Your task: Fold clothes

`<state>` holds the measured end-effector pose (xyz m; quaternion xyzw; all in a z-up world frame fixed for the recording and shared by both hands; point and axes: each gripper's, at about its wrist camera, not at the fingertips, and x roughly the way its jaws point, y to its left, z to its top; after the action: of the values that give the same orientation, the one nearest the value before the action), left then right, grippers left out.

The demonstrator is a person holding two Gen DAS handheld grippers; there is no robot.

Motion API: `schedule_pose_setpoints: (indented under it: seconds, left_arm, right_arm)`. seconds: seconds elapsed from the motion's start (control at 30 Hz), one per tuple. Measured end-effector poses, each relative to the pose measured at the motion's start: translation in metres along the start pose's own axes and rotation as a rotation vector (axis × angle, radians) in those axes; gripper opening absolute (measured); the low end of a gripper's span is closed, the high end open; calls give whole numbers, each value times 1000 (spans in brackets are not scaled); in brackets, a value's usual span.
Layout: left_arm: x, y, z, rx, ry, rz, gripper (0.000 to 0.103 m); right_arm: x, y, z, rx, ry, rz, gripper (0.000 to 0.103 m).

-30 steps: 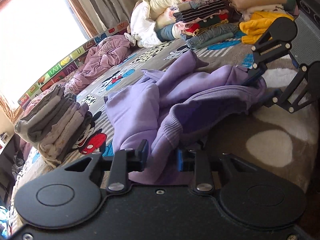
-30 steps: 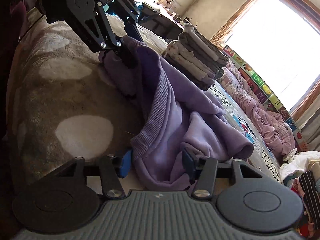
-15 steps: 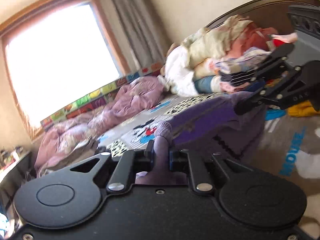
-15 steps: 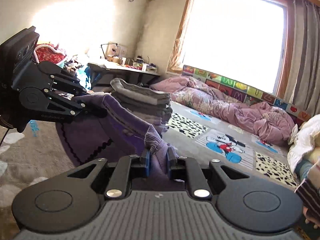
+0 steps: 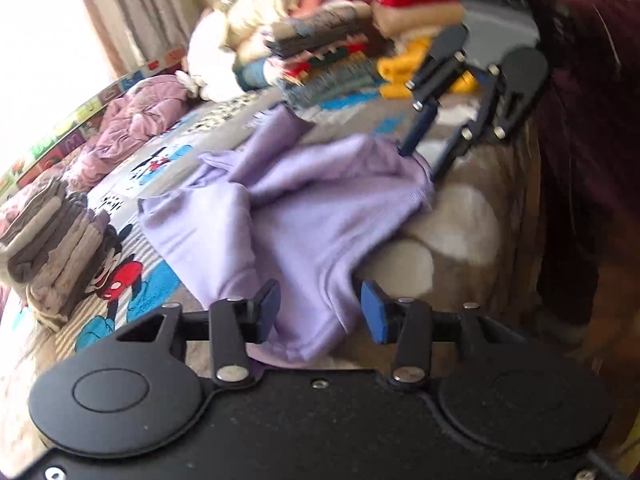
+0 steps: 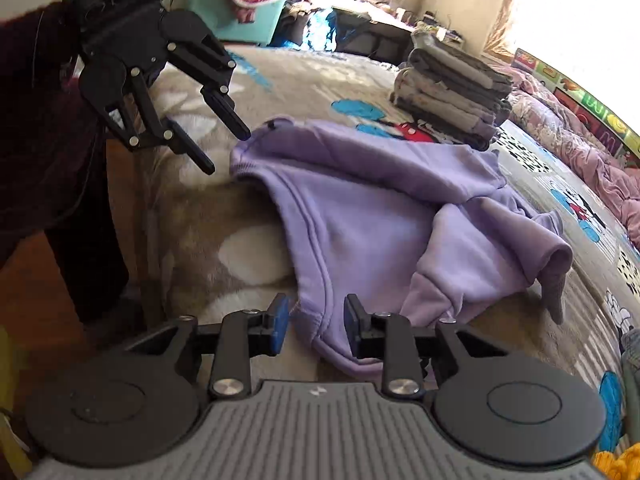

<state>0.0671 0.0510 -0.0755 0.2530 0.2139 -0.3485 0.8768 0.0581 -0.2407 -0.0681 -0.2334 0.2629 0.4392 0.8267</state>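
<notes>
A lilac sweatshirt (image 5: 304, 216) lies crumpled on the bed, one sleeve trailing toward the far side (image 6: 552, 256). My left gripper (image 5: 320, 312) hovers over its near hem; the jaws are opening and the cloth between the pads lies loose, not pinched. My right gripper (image 6: 314, 324) stands over the opposite hem with its jaws opening too, and the ribbed edge passes between the pads without being pressed. Each gripper shows in the other's view: the right gripper (image 5: 422, 164) and the left gripper (image 6: 226, 151) both hang just off a corner of the sweatshirt (image 6: 380, 208), fingers apart.
A stack of folded grey and beige clothes (image 5: 52, 240) (image 6: 452, 92) sits beyond the sweatshirt. A mixed heap of clothes (image 5: 320, 40) lies by the headboard, a pink quilt (image 5: 136, 128) under the window. A person's dark sleeve (image 5: 592, 120) is at the bed's edge.
Half a second ago both grippers were shut on the sweatshirt and held it up. Now it lies spread on the bed, both pairs of jaws have parted and both grippers have dropped low.
</notes>
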Motion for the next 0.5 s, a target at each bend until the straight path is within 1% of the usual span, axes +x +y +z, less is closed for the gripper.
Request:
schedule_pose_setpoints:
  seconds: [0.03, 0.07, 0.13, 0.2, 0.27, 0.3, 0.33, 0.4, 0.43, 0.47, 0.5]
  left_arm:
    - [6, 9, 7, -71, -20, 23, 46]
    - [12, 17, 10, -144, -25, 55, 46]
    - [32, 29, 6, -308, 22, 139, 46]
    - [50, 41, 2, -472, 67, 218, 46]
    - [52, 45, -14, -636, 101, 234, 46]
    - [52, 48, -22, -718, 118, 241, 51]
    - [52, 50, -29, -797, 131, 242, 53]
    - [45, 49, -38, -925, 130, 189, 53]
    - [41, 48, -43, -989, 127, 165, 53]
    - [38, 46, -46, -1055, 113, 160, 53]
    - [35, 45, -50, -1125, 96, 150, 53]
  right_arm:
    - [-5, -4, 2, 55, -36, -9, 40]
    - [-7, -8, 5, 101, -67, -19, 40]
    - [0, -11, 10, 155, -103, -57, 40]
    - [19, -8, 13, 198, -96, -114, 40]
    - [38, -2, 12, 256, -90, -135, 40]
    - [46, 4, 12, 260, -92, -149, 40]
    - [53, 12, 12, 245, -94, -170, 40]
    - [66, 30, 14, 181, -87, -204, 40]
    - [74, 41, 17, 127, -80, -210, 43]
    - [81, 49, 20, 71, -76, -230, 46]
    - [89, 58, 22, -1, -68, -265, 49]
